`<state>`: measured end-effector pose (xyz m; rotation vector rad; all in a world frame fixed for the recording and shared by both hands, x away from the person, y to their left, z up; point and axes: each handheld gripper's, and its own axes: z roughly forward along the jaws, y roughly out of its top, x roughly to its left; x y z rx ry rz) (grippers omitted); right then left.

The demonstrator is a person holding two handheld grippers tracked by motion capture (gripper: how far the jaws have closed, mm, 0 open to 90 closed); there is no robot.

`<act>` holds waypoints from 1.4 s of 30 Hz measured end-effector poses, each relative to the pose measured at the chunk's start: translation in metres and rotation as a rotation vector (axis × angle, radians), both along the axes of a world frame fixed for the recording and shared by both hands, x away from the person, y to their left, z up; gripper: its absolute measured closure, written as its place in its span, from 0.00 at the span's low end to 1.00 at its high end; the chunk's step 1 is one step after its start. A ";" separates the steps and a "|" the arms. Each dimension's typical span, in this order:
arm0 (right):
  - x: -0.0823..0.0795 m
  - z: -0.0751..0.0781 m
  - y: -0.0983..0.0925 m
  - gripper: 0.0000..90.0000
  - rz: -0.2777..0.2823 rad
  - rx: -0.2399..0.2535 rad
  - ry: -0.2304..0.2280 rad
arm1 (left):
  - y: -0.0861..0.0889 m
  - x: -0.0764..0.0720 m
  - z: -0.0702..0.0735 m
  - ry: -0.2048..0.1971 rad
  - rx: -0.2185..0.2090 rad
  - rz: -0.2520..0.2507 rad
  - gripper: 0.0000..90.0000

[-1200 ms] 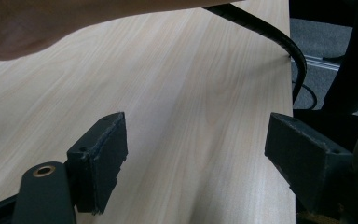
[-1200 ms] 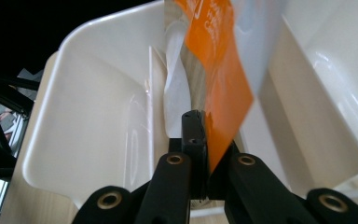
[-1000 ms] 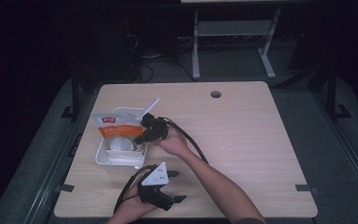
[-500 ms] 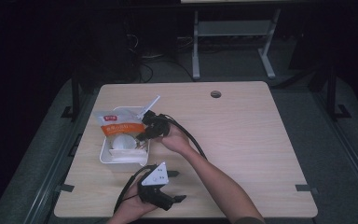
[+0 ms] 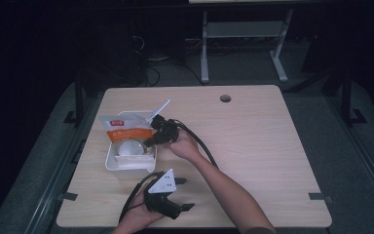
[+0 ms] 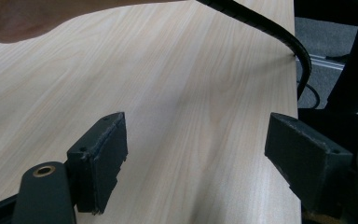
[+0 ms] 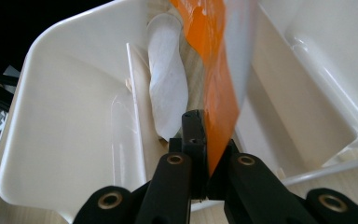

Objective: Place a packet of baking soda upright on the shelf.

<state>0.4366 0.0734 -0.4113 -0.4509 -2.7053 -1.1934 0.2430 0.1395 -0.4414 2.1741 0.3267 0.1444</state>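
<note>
Count: one table (image 5: 272, 146), one white plastic box (image 5: 111, 161) on it, one orange-and-white packet (image 5: 124, 129) lying partly in the box, one white round object (image 5: 129, 148) inside the box under the packet. Two grippers: right gripper (image 5: 148, 143) and left gripper (image 5: 182, 195), one per hand, each with one trailing cable, and one grey three-cornered plate (image 5: 164, 182) on the left one. One round hole (image 5: 225, 98) in the tabletop near its far edge.
</note>
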 end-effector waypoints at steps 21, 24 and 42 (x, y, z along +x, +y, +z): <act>0.003 -0.005 -0.010 0.89 -0.034 0.081 0.064 | -0.001 0.001 -0.001 0.007 0.006 0.003 0.23; 0.003 -0.003 -0.012 0.88 -0.033 0.095 0.064 | -0.001 0.001 -0.002 0.008 0.007 0.004 0.23; -0.004 0.014 -0.036 0.83 -0.055 0.128 0.029 | 0.001 0.003 -0.001 0.010 0.006 0.022 0.23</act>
